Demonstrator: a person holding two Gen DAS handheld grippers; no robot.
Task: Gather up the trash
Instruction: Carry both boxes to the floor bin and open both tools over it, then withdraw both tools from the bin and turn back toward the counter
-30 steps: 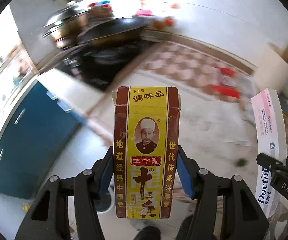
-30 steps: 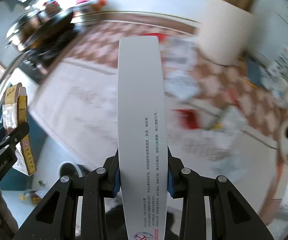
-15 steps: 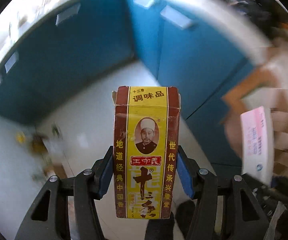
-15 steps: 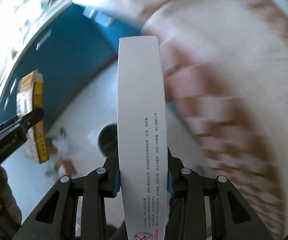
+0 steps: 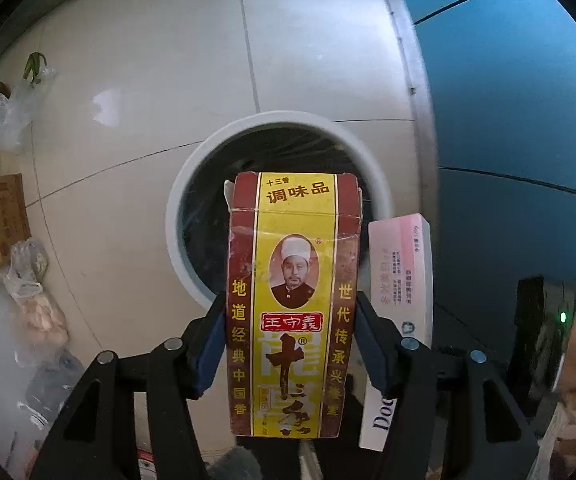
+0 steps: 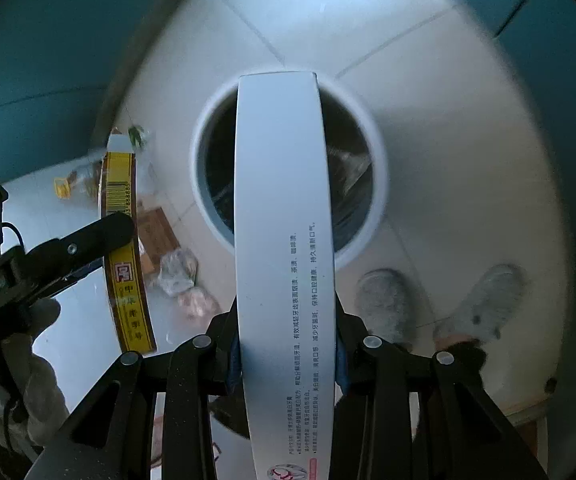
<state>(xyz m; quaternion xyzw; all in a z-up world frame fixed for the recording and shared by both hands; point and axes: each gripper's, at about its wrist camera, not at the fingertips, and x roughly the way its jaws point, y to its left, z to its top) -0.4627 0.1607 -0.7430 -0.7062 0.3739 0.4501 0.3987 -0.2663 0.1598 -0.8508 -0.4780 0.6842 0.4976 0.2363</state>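
Both boxes swung over the bin

Seasoning box [image 5: 288, 304] now hangs above the white-rimmed trash bin [image 5: 176, 216], clamped upright in the left hand-held gripper [image 5: 288, 348]. Right hand-held gripper [image 6: 286, 360] pinches the toothpaste box [image 6: 284, 240] above that bin.

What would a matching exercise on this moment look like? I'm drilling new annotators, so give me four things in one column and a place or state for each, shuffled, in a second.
Things:
1. seasoning box
2. toothpaste box
3. trash bin
4. plastic bags

Places or states:
A. lying on the floor tiles beside the bin
B. clamped in the right gripper
C. standing open on the floor below both grippers
D. clamped in the left gripper

Pairs: 1-D, 2-B, 3-C, 4-A
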